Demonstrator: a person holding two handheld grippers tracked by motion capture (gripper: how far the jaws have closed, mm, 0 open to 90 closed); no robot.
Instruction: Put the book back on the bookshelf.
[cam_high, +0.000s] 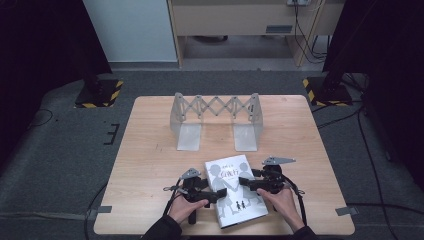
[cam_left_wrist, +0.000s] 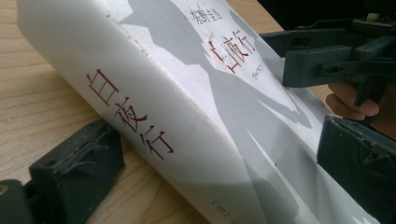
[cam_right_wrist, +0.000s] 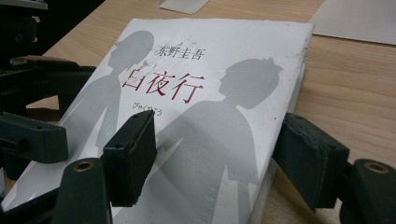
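Note:
A white book (cam_high: 232, 190) with grey silhouettes and red characters lies flat near the front of the wooden table (cam_high: 150, 150). My left gripper (cam_high: 212, 195) is at its spine side. In the left gripper view the spine (cam_left_wrist: 140, 121) lies between the open jaws of this gripper (cam_left_wrist: 215, 165), one pad (cam_left_wrist: 74, 172) on the wood and the other over the cover. My right gripper (cam_high: 247, 184) is at the book's opposite edge. In the right gripper view it (cam_right_wrist: 219, 158) stands open, straddling the page edge of the book (cam_right_wrist: 210, 93).
A grey folding metal book rack (cam_high: 215, 107) stands at the back middle of the table, and its base plates (cam_right_wrist: 359, 21) lie flat toward me. Bare wood stretches on both sides. Cables trail from both grippers over the front edge.

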